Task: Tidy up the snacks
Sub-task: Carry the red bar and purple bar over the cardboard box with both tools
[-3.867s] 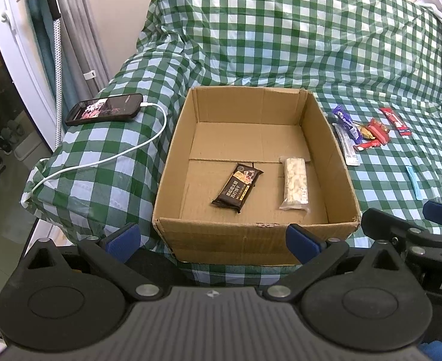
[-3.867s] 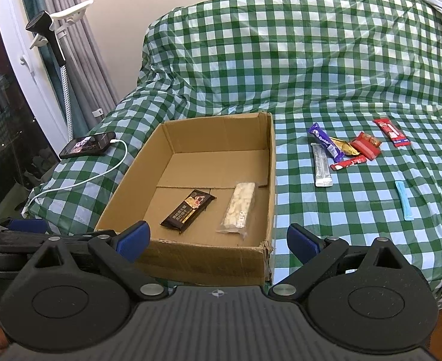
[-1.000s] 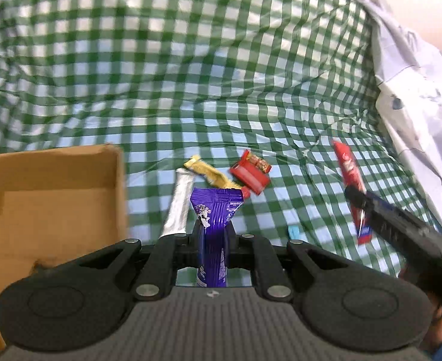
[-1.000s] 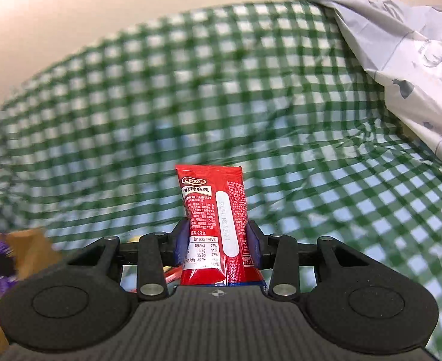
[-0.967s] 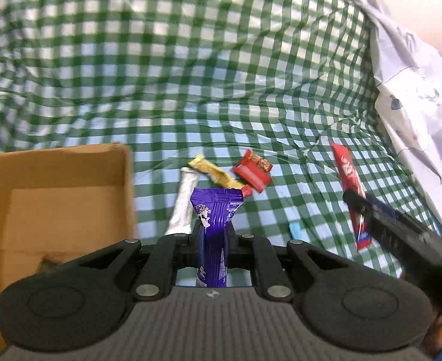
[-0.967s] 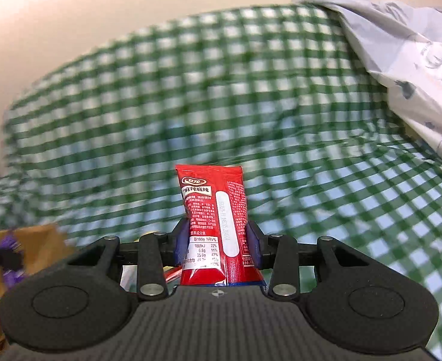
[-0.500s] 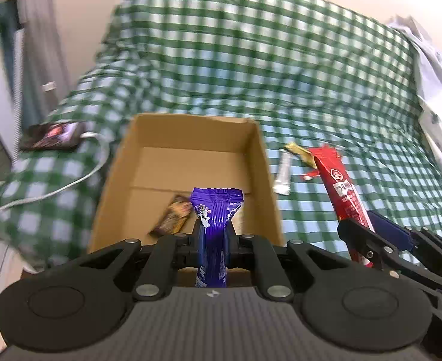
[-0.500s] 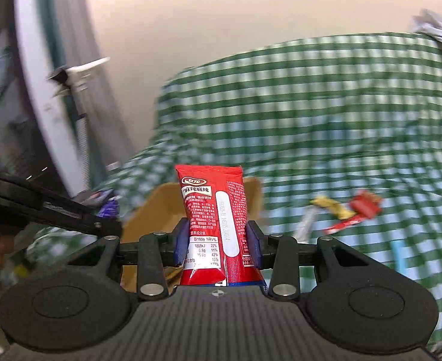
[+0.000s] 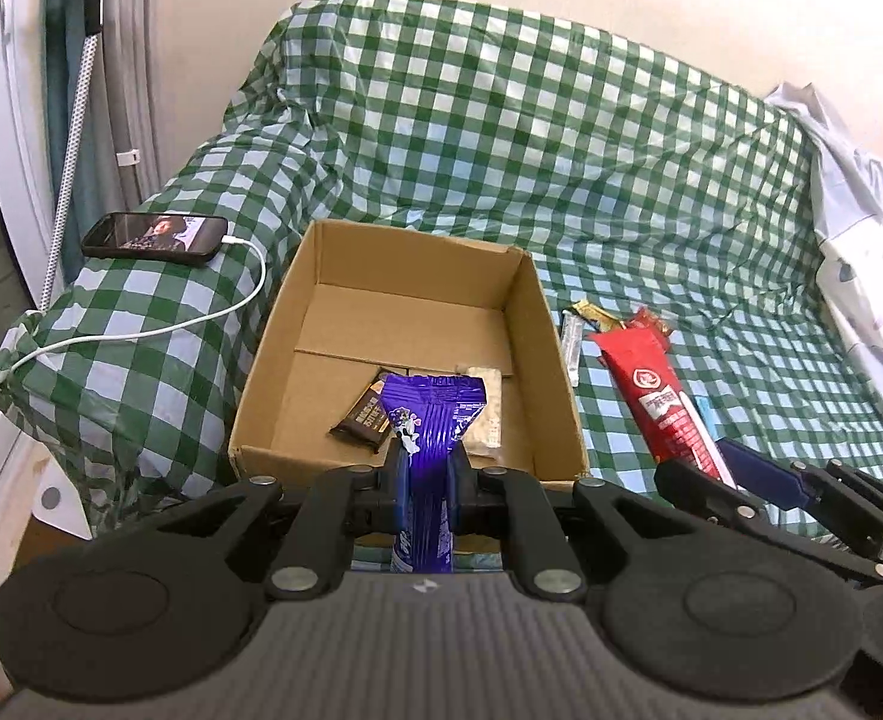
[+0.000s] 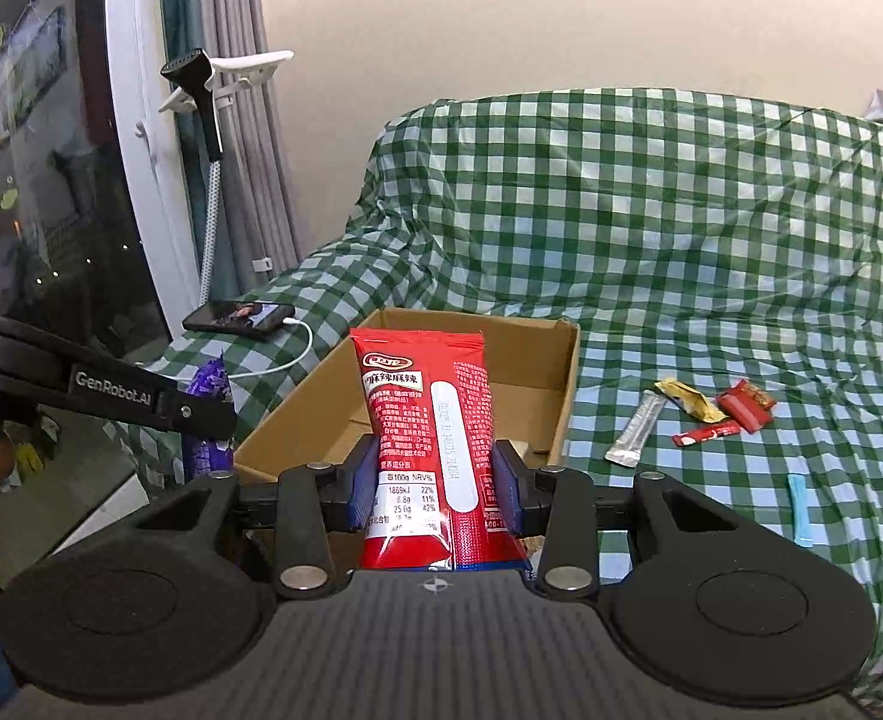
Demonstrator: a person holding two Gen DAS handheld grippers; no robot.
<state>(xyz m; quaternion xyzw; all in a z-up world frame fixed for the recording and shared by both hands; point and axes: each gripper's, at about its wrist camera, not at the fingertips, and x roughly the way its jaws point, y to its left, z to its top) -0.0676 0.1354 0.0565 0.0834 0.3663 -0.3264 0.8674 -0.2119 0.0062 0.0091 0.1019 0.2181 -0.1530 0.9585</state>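
Note:
My left gripper (image 9: 428, 468) is shut on a purple snack bar (image 9: 430, 420) and holds it above the near edge of the open cardboard box (image 9: 273, 354). In the box lie a dark brown bar (image 9: 364, 414) and a pale nougat bar (image 9: 484, 427). My right gripper (image 10: 435, 495) is shut on a red snack packet (image 10: 429, 420), just right of the box's near corner; this packet also shows in the left wrist view (image 9: 657, 402). On the checked cover right of the box lie a silver stick (image 10: 636, 429), a yellow wrapper (image 10: 690, 401), red packets (image 10: 744, 405) and a blue stick (image 10: 798, 507).
A phone (image 9: 154, 230) on a white charging cable (image 9: 159, 324) lies on the sofa arm left of the box. A white cloth (image 9: 861, 252) lies at the far right. A white door frame and a phone stand (image 10: 201, 78) stand at the left.
Both grippers have swung left from the loose snacks toward the box, each carrying its snack. The box now lies straight ahead of the left gripper and closer.

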